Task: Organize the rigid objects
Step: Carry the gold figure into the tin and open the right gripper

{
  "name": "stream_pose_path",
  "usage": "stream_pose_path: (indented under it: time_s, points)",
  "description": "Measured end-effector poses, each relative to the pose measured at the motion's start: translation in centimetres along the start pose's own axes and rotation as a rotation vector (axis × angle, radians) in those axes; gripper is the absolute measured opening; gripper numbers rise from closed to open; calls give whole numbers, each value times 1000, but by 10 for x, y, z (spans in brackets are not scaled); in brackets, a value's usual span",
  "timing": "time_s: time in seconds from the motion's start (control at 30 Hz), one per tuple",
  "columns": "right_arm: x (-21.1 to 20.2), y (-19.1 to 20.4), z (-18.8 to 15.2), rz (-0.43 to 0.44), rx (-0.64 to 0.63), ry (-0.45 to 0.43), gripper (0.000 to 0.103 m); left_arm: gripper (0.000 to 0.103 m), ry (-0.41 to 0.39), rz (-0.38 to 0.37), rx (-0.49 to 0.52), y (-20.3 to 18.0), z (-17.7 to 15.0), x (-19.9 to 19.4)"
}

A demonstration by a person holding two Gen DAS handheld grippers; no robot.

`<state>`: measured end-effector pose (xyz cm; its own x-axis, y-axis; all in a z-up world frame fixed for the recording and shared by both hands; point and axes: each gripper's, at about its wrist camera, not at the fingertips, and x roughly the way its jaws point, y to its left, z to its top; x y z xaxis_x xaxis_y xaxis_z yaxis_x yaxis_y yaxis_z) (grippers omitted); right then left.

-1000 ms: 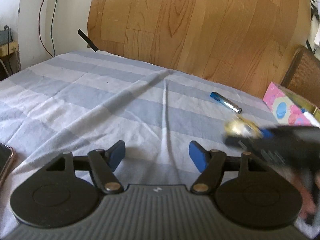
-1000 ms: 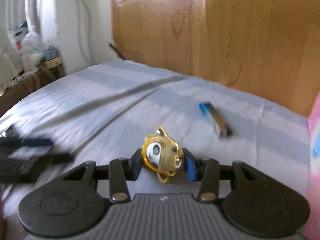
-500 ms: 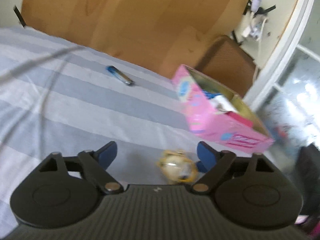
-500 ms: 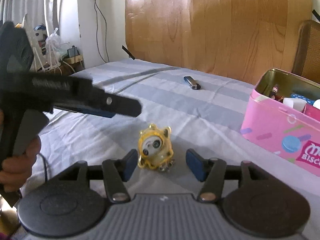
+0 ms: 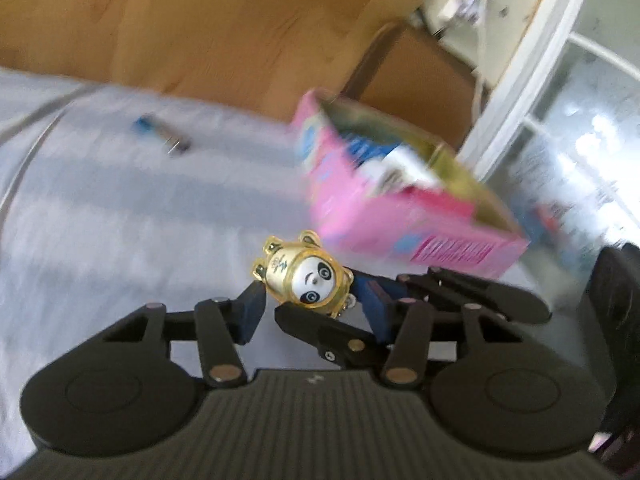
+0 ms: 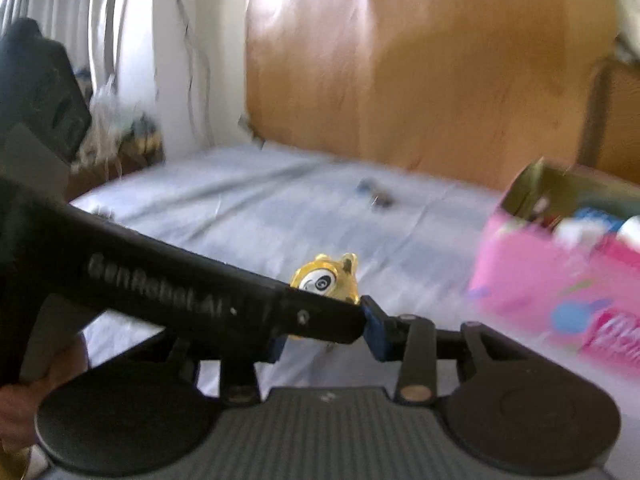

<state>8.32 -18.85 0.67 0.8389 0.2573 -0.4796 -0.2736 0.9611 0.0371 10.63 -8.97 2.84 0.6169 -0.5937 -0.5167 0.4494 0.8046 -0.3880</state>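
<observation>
A small gold panda figurine [image 5: 306, 278] sits between the blue pads of my left gripper [image 5: 310, 308], which is closed on it and holds it above the striped bedsheet. In the right wrist view the figurine [image 6: 326, 280] shows behind the left gripper's black body [image 6: 180, 292], which crosses in front. My right gripper [image 6: 326, 340] sits just below it with its jaws apart; whether its pads touch the figurine is hidden. An open pink tin [image 5: 400, 216], with items inside, stands just beyond to the right; it also shows in the right wrist view [image 6: 560, 272].
A blue lighter [image 5: 162, 136] lies on the sheet at the back, also seen in the right wrist view [image 6: 374, 194]. A wooden headboard [image 5: 180, 20] rises behind the bed. A brown chair [image 5: 420, 76] and a window frame stand at the right.
The right gripper set the figurine on the sheet and opened. The left gripper swung right, closed on the figurine and lifted it near the pink tin.
</observation>
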Motion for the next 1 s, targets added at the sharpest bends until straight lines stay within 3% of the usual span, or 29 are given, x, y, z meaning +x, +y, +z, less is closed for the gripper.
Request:
stream_pose_path:
  time_s: [0.1, 0.23, 0.33, 0.47, 0.5, 0.53, 0.57, 0.6, 0.63, 0.8, 0.9, 1.0]
  points:
    - [-21, -20, 15, -85, 9, -106, 38, 54, -34, -41, 86, -28, 30, 13]
    - [-31, -60, 33, -195, 54, -176, 38, 54, -39, -82, 175, -59, 61, 50]
    - [-25, -91, 38, -250, 109, -175, 36, 54, -1, -102, 187, -69, 72, 87]
    - [-16, -131, 32, -281, 170, -100, 35, 56, 44, -99, 192, -78, 74, 125]
    - [-11, -139, 32, -305, 164, -76, 28, 64, 45, -88, 203, -80, 75, 133]
    - [-7, -144, 31, -347, 149, -57, 28, 69, 41, -71, 210, -83, 78, 138]
    - [-2, -149, 31, -398, 126, -44, 32, 70, 30, -45, 220, -86, 79, 141]
    - [4, -154, 30, -453, 111, -34, 51, 71, 19, -34, 231, -88, 81, 141]
    - [4, -160, 30, -495, 115, -45, 58, 71, 2, -32, 238, -90, 80, 138]
    - [-17, -149, 24, -491, 115, -143, 56, 71, -91, -22, 290, -97, 82, 102]
    - [-26, -136, 30, -415, 123, -194, 56, 74, -153, -45, 259, -88, 87, 68]
    - [-31, -115, 40, -350, 100, -218, 56, 74, -234, 1, 213, -67, 91, 31]
